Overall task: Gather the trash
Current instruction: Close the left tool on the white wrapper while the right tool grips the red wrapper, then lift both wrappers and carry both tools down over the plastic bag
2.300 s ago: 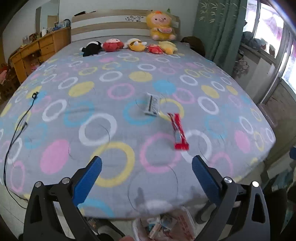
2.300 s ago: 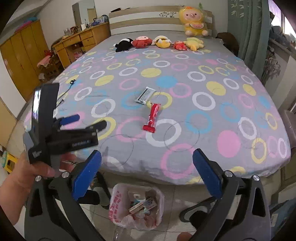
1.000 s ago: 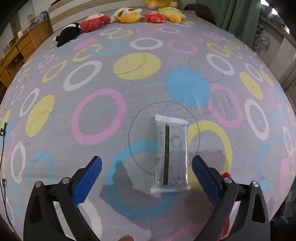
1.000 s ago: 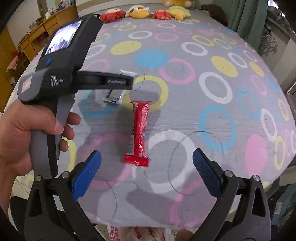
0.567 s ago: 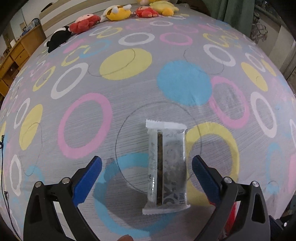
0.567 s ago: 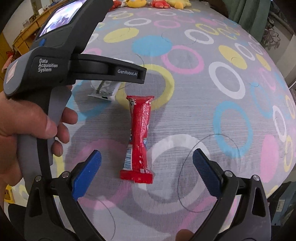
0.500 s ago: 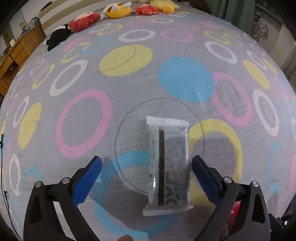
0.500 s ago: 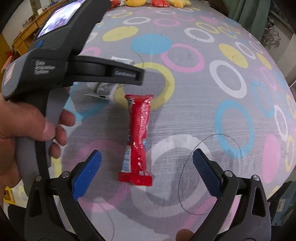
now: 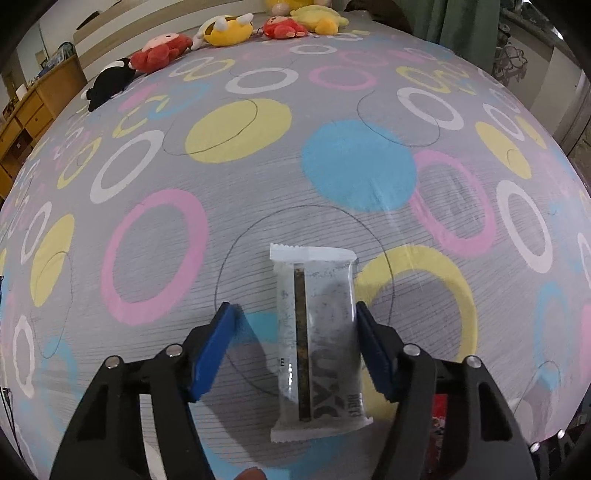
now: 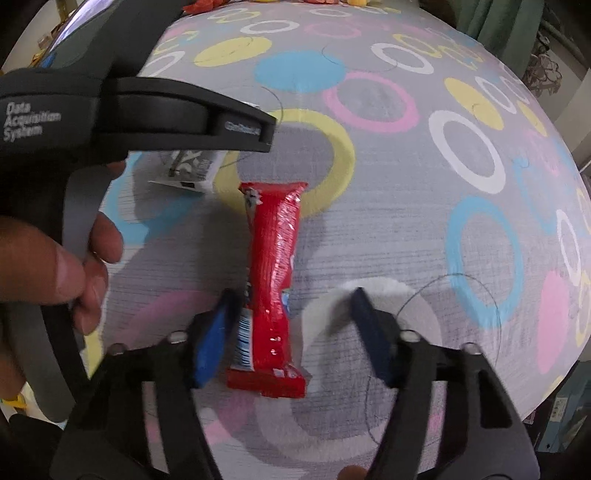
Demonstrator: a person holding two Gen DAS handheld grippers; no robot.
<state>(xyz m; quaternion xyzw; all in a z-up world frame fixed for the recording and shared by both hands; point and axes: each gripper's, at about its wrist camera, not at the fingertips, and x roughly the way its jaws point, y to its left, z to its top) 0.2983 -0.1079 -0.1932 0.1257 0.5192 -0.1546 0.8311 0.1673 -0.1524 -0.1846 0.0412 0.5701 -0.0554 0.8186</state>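
A white and grey snack wrapper (image 9: pixel 317 343) lies flat on the bed sheet. My left gripper (image 9: pixel 295 347) is open around it, the right pad touching its right edge, the left pad apart from it. A red snack wrapper (image 10: pixel 273 280) lies flat on the sheet, lengthwise. My right gripper (image 10: pixel 291 332) is open around its near half, the left pad at its left edge, the right pad apart. The white wrapper's end (image 10: pixel 192 168) also shows in the right wrist view, under the left gripper's body (image 10: pixel 140 114).
The bed sheet (image 9: pixel 221 192) is grey with coloured rings. Several plush toys (image 9: pixel 221 27) lie along the far edge. A wooden dresser (image 9: pixel 22 110) stands at the far left. The bed's near right edge (image 10: pixel 546 391) drops off to the floor.
Both grippers have moved down and forward over their wrappers. The jaws of both have narrowed from wide open to partly closed around the wrappers.
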